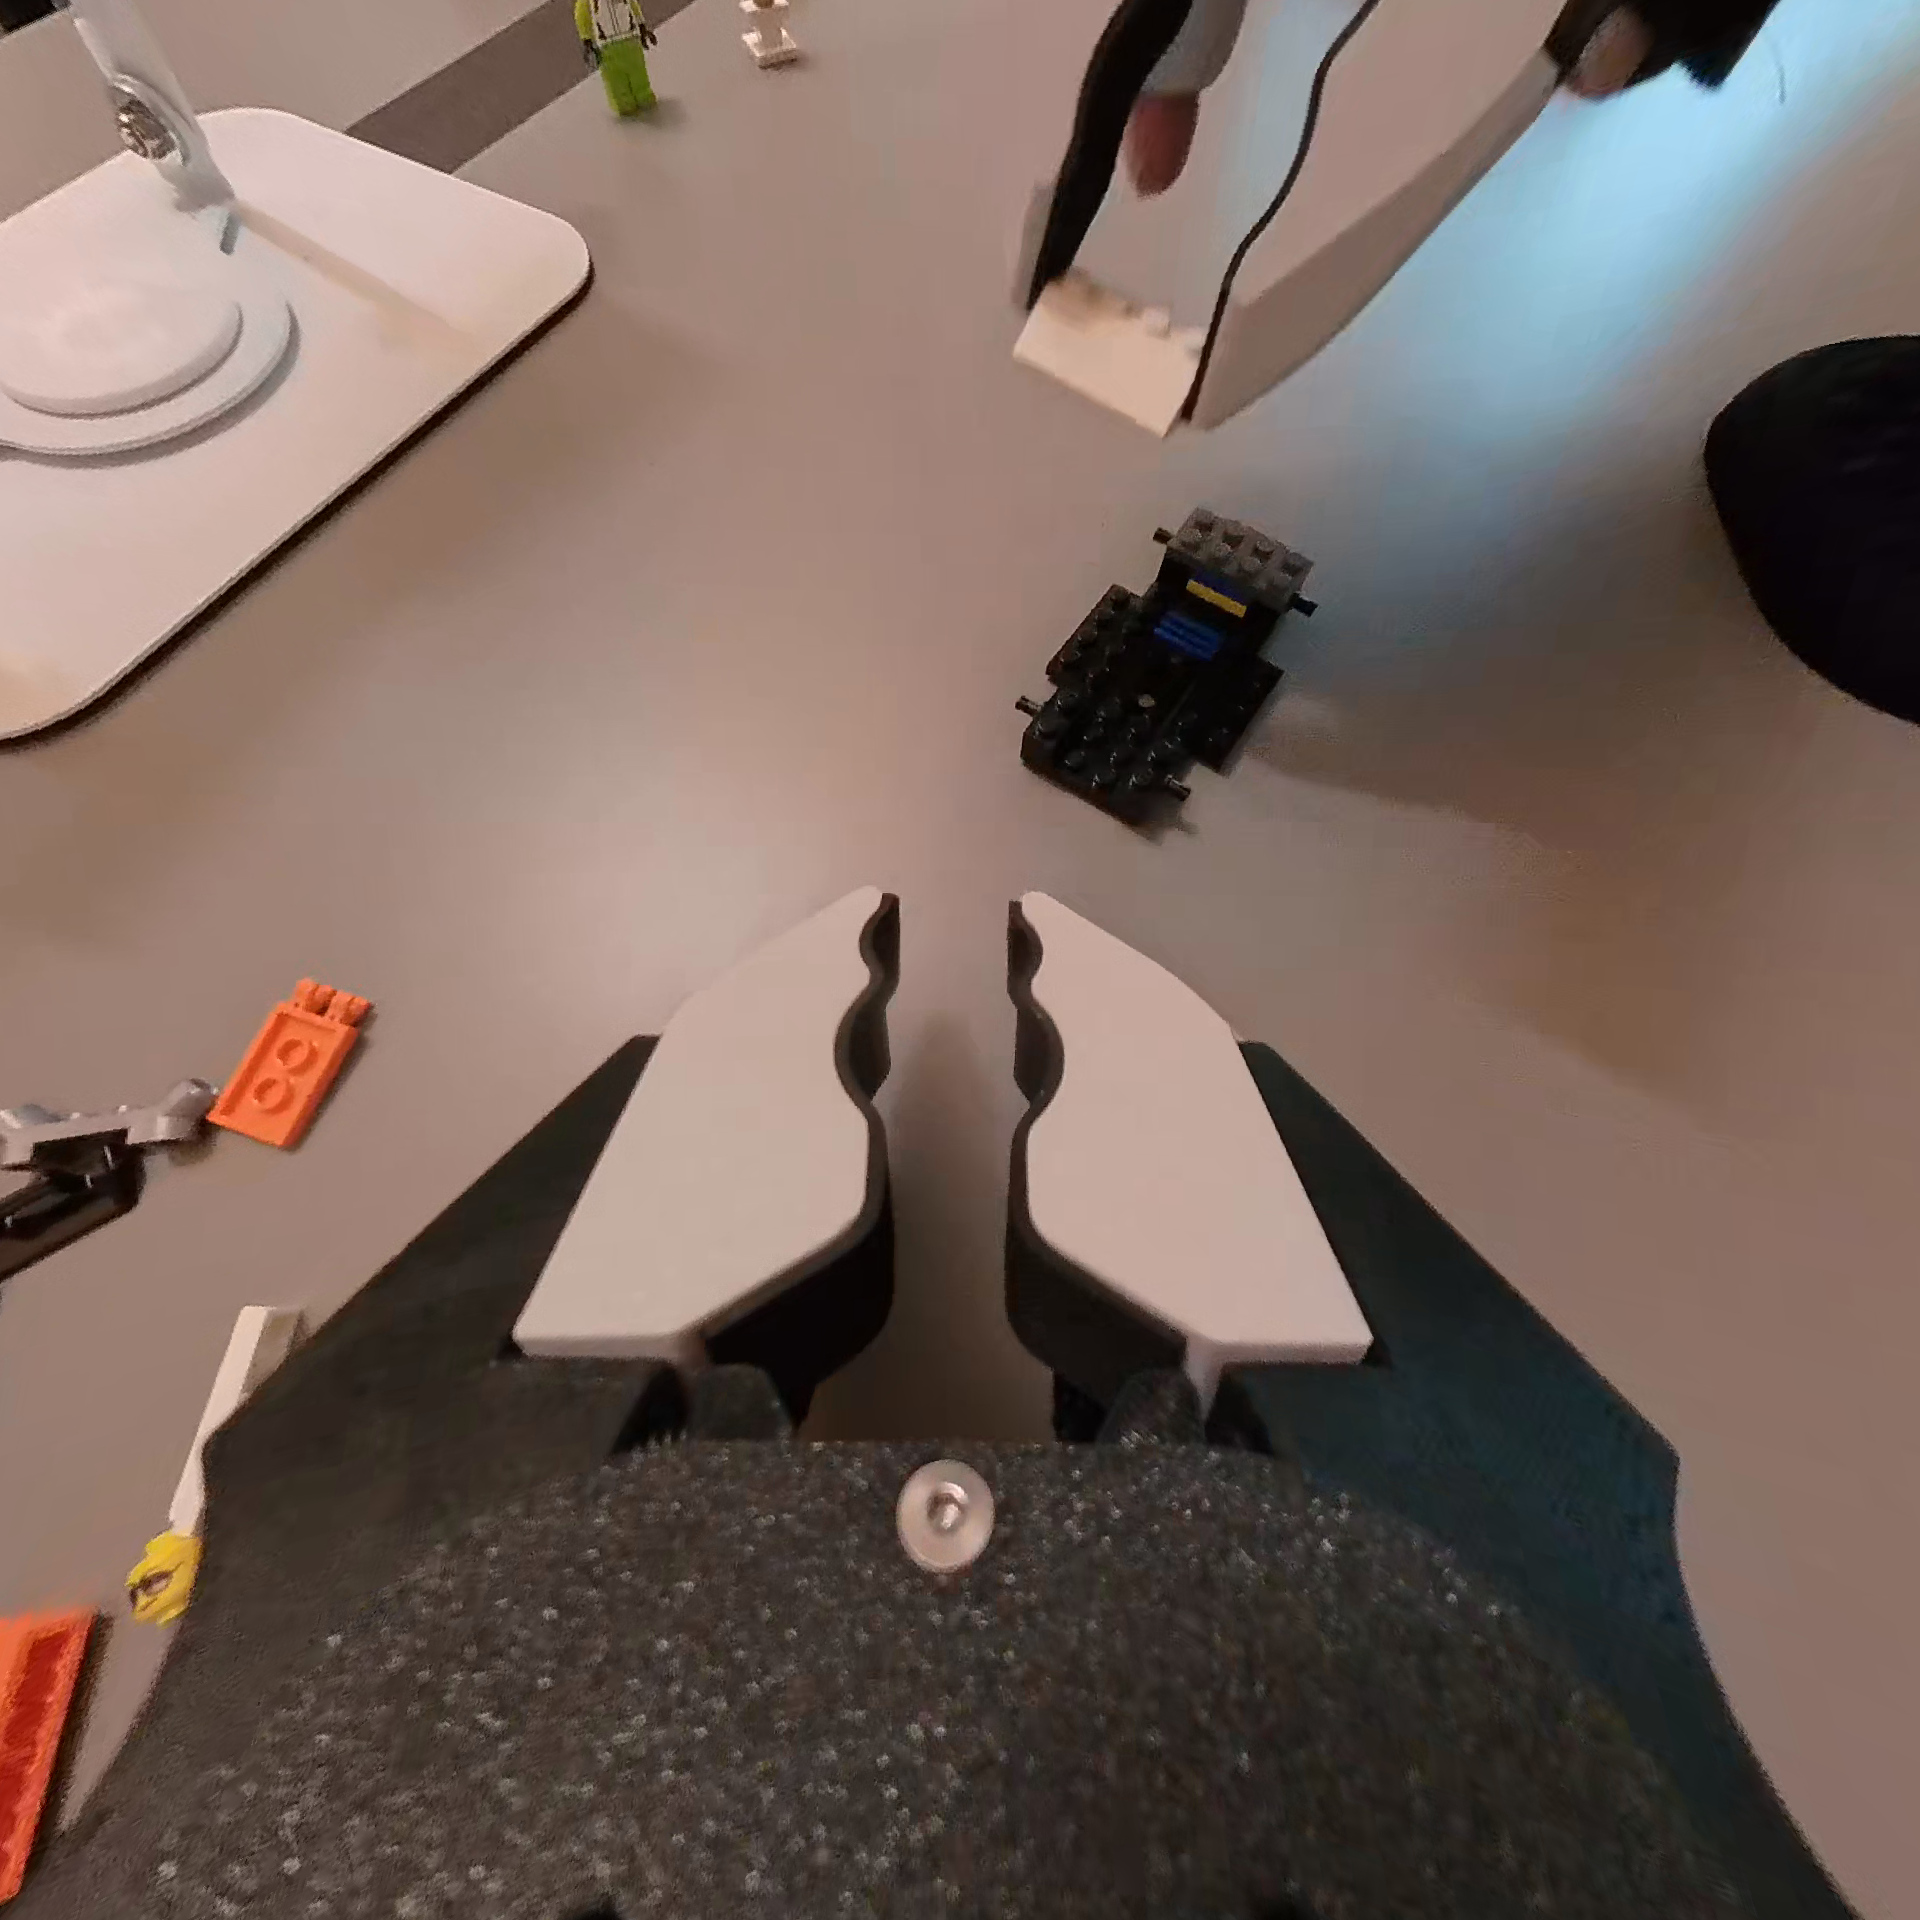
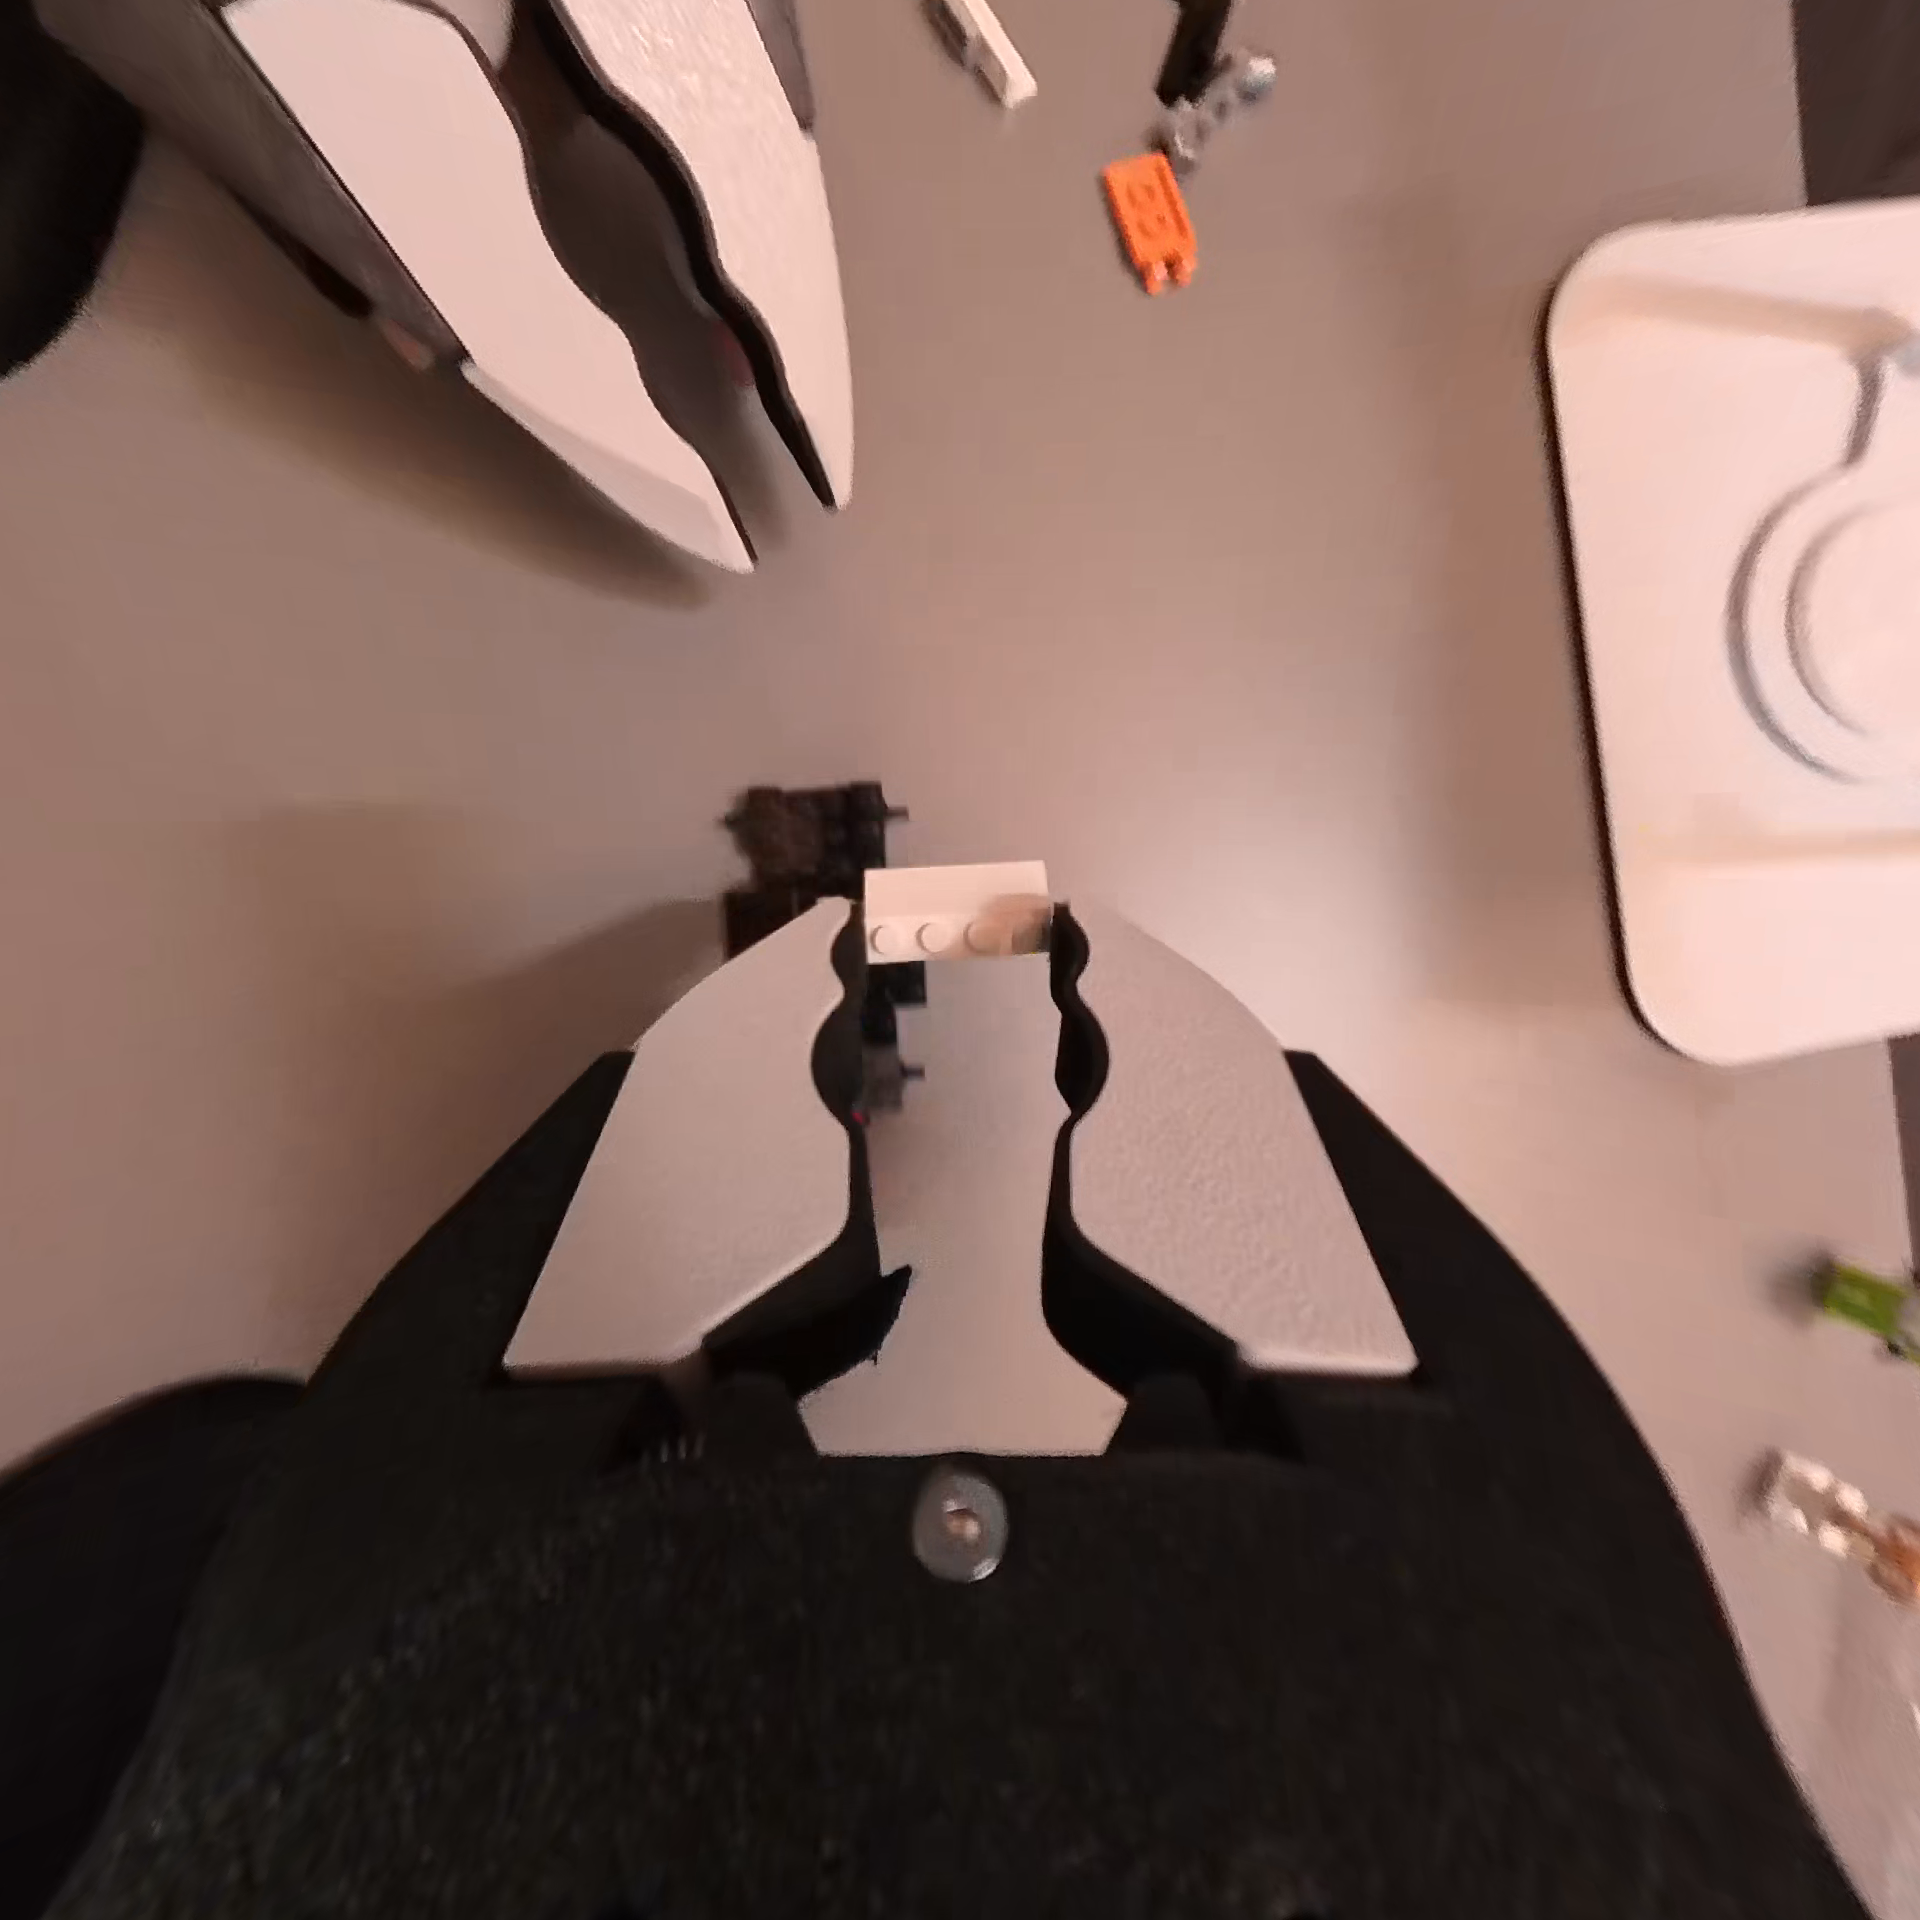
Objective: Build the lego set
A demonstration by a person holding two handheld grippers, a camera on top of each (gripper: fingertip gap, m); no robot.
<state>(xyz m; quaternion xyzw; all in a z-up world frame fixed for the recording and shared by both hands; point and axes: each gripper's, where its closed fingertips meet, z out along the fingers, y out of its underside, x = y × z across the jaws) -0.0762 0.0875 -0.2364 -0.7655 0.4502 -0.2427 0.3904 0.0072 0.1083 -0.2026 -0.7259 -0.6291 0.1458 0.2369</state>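
Fingertips of the right gripper (image 2: 956, 925) are pinching a white brick (image 2: 954, 911) by its two ends, its row of studs facing the camera, though one end is smearing into blur. Behind and below it, the black chassis (image 2: 805, 862) is lying on the grey table (image 2: 1247, 644), mostly hiding behind the brick and the left-hand finger, so its shape is hard to read here. In the left wrist view that chassis (image 1: 1164, 665) is showing clearly (black plates, a grey studded block, small blue and yellow parts), sitting beyond and right of the left gripper (image 1: 954, 906), whose jaws are standing slightly apart around nothing. Farther out, an orange plate (image 1: 286, 1065) is lying near grey pieces cut off at the edge, beside a white stand base (image 1: 312, 343); a green minifigure (image 1: 621, 47) is standing far off.
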